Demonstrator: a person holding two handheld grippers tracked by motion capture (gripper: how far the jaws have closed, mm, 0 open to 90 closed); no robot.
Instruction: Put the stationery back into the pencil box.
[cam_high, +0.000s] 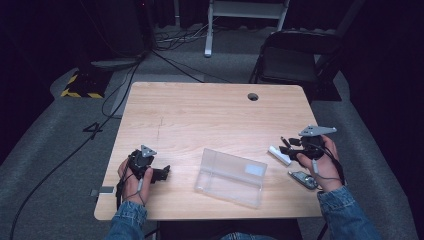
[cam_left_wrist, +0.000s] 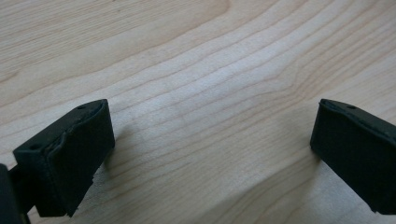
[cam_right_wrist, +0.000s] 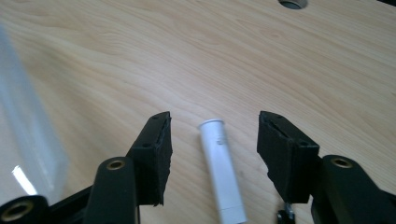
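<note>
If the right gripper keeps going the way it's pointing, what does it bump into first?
Probably the small white plastic tube lying on the wooden table: it sits between the right gripper's open jaws.

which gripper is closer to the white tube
Right. The right gripper is open with its fingers either side of the white tube. The left gripper rests far across the table, beyond the clear box.

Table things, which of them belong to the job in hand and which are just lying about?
In the job:
- white tube, between the open right hand-held gripper jaws
- clear plastic case, probably

Lying about:
- small grey device by the right hand
- folding chair
- floor cables
</note>
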